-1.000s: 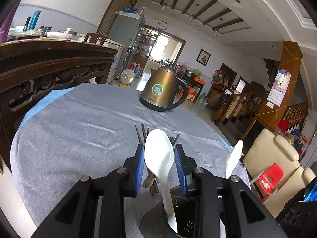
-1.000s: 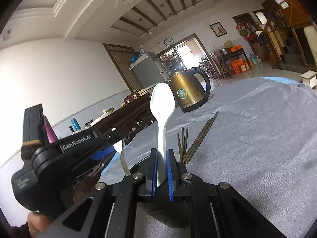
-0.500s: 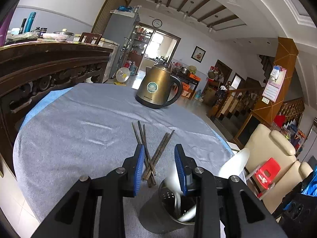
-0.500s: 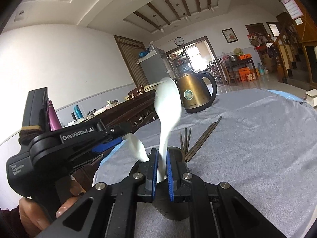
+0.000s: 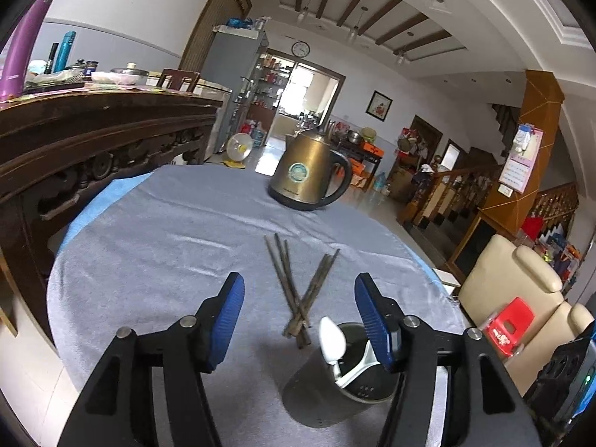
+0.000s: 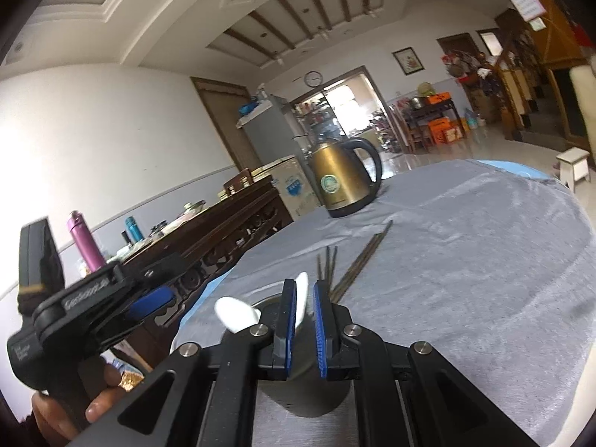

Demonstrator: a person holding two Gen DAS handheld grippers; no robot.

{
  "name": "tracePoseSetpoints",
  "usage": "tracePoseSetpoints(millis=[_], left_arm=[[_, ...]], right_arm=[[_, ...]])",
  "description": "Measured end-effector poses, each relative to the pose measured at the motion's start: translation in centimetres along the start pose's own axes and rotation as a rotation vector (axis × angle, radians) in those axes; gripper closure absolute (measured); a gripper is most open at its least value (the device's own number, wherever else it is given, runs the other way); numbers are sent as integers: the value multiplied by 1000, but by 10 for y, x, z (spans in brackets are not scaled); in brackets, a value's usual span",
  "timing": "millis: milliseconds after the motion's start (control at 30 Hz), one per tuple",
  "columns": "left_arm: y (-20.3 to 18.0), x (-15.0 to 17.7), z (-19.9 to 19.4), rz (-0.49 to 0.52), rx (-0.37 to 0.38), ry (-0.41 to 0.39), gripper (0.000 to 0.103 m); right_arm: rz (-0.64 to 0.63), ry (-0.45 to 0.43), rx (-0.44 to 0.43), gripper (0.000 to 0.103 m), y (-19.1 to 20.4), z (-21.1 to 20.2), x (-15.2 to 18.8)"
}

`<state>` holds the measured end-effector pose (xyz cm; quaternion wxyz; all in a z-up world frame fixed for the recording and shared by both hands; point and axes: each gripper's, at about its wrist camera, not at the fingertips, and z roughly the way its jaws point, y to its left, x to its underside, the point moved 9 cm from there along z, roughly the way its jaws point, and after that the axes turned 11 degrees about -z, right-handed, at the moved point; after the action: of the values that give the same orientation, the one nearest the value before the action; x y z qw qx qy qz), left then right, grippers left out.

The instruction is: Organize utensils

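Note:
A dark metal utensil holder (image 5: 335, 387) stands on the grey tablecloth (image 5: 167, 246) and holds two white spoons (image 5: 332, 339). My left gripper (image 5: 300, 298) is wide open and empty, just above and behind the holder. My right gripper (image 6: 302, 294) hovers over the holder (image 6: 309, 383) with its jaws slightly apart around a white spoon (image 6: 301, 298) that stands loose in the holder; a second spoon (image 6: 236, 314) leans left. Several dark chopsticks (image 5: 301, 294) lie crossed on the cloth beyond the holder, also in the right wrist view (image 6: 354, 264).
A brass electric kettle (image 5: 311, 175) stands at the far side of the table. A carved wooden sideboard (image 5: 93, 134) runs along the left. A cream armchair (image 5: 521, 290) and red stool (image 5: 510, 324) stand off the table's right edge.
Both spoons have dropped into the holder. My left gripper has opened wide and pulled back. My right gripper's jaws have parted and the spoon has slid down between them.

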<state>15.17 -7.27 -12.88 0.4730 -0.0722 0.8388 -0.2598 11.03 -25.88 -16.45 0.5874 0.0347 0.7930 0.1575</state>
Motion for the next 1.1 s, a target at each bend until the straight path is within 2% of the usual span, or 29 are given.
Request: tracePoseSetpoints(millis=[133,233,300,367,600,1100], left_arm=[[12,2,3,-15,-42,31,37],[17,1,1,8,-91,31,36],[16,1,-1,59,-137,26,34],[16,0,-4,94,-170,21,32],[18,-2,-11,142,-223,18,28],[37,3,-9,123,-312,71,27]], right_arm=[[32,10,17,90,-12,-3,-3],[38,10,27,75,-13,-6,-6],[38,13,32,58,-13,-7,-8],[42,10,36,51,-13,-10,-10],[39,19,24,47,-6,-14,-16],[51,48,36,44,-9,-15,-14]])
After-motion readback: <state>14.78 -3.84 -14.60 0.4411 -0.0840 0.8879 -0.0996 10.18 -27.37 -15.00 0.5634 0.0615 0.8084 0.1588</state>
